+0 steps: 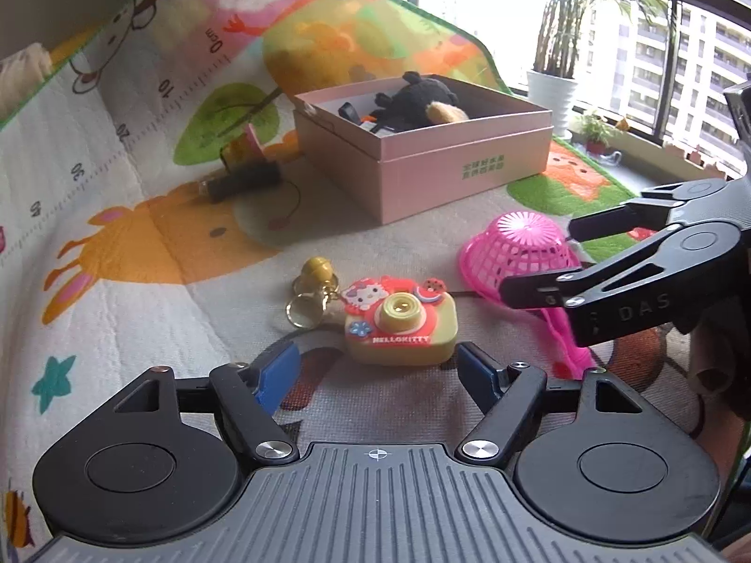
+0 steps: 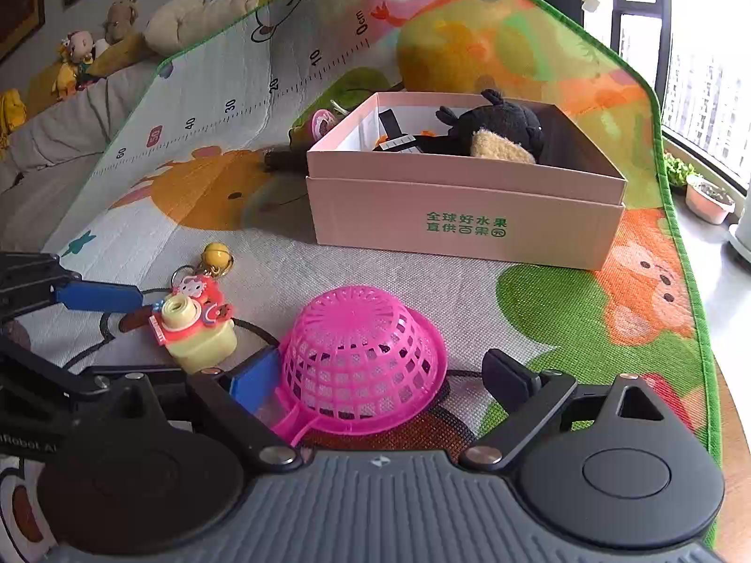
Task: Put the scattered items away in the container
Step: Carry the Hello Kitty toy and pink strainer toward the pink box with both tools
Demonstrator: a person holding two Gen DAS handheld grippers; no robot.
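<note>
I am between pickups on the tidy-up, with two things lined up to be grasped and neither yet gripped. The colourful cartoon-print play mat (image 2: 225, 197) carries everything. On it the pink cardboard box (image 2: 469, 230) sits at the far side, already holding a black plush toy (image 2: 507, 133) and some smaller dark bits I cannot make out.

Nearer to me, the pink plastic mesh scoop with a handle (image 2: 361, 356) lies dome-up between the fingers of my right hand-held gripper (image 2: 382, 375). Its jaws stand wide apart: the blue pad is just beside the scoop's left rim, possibly touching, and the black pad on the other side is clear of it.

The yellow and red Hello Kitty toy camera keychain (image 1: 399, 323) lies just ahead of my left hand-held gripper (image 1: 378, 366), whose jaws are parted to about the camera's width, with nothing pressed between them. Its key ring and small yellow bell (image 1: 315, 270) trail off on the far left side.

As I judge it, the next move is to ease each gripper forward until the pads flank the body, close, then lift and carry to the box. The scoop's thin, springy mesh may slip or buckle, so I would bite low, near the rim.
</note>
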